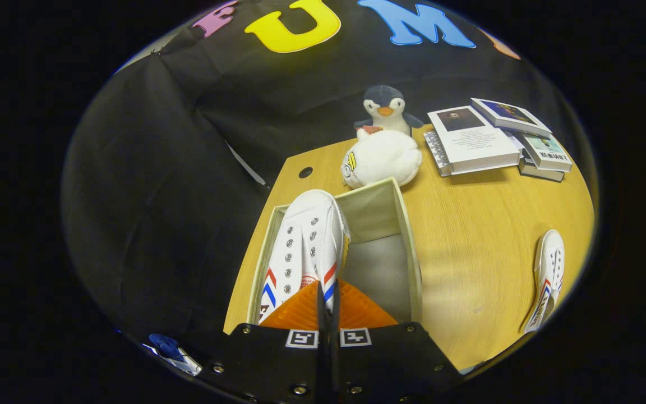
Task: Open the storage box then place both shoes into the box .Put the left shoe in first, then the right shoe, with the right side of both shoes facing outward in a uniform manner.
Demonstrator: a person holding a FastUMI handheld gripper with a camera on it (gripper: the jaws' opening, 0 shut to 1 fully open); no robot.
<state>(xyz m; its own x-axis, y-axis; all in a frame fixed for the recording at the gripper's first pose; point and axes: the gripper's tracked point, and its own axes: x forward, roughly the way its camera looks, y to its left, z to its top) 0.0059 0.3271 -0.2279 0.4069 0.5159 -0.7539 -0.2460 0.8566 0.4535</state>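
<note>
1. Leftmost, just ahead of the fingers and reaching beyond them: white shoe (307, 247) with red and blue stripes, toe pointing away, standing along the left wall inside the open storage box (410, 247).
2. Centre: gripper (327, 306) with jaws pressed nearly together, pinching the heel end of that shoe in the narrow slit between the fingers (295, 311).
3. Just right of the fingers: bare pale floor of the box, right wall upright.
4. Beyond the box's far wall: white plush toy (382, 159) touching the box edge, penguin toy (386, 109) close behind it.
5. Farther right and well beyond the fingers: loose stack of books (471, 143) on the wooden table (469, 235).
6. Far right of the jaws, well apart from the box: second white shoe (547, 278) lying on the table, same striped pattern.
</note>
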